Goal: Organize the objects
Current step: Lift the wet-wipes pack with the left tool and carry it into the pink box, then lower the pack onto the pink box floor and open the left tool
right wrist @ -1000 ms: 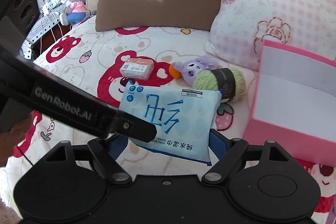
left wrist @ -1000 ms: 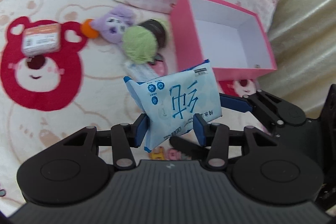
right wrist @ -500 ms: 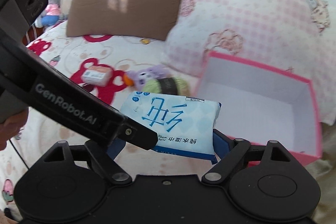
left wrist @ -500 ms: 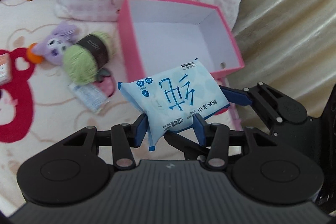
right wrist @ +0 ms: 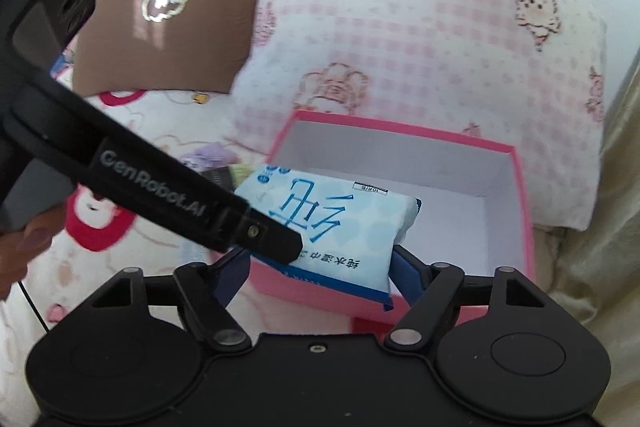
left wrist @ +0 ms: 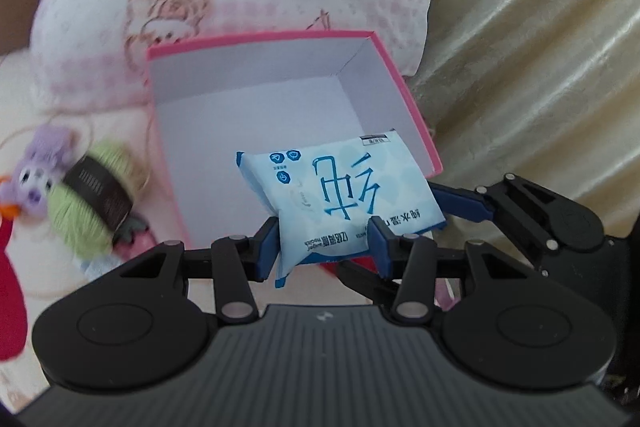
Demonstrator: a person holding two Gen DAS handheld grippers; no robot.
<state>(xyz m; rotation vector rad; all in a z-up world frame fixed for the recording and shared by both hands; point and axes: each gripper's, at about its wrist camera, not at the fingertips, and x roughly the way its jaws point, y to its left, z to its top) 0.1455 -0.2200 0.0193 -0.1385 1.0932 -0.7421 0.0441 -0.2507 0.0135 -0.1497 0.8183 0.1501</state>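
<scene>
A light blue wet-wipes pack (left wrist: 340, 195) is held by both grippers above the near edge of an open pink box (left wrist: 256, 115) with a white inside. My left gripper (left wrist: 322, 247) is shut on the pack's near left end. My right gripper (right wrist: 320, 267) is shut on the same pack (right wrist: 332, 223), its blue fingers (right wrist: 404, 267) at the pack's sides. The box (right wrist: 400, 143) looks empty in both views. The right gripper also shows at the right of the left wrist view (left wrist: 480, 203).
A pink checked pillow (right wrist: 400, 39) lies behind the box and a brown pillow (right wrist: 168, 15) to its left. A green yarn ball (left wrist: 88, 199) and a purple plush toy (left wrist: 36, 175) lie left of the box. A beige cover (left wrist: 540, 67) is at the right.
Both grippers have carried the wipes pack right and forward, from over the bedsheet to over the pink box. The yarn and plush have slid to the left edge of view.
</scene>
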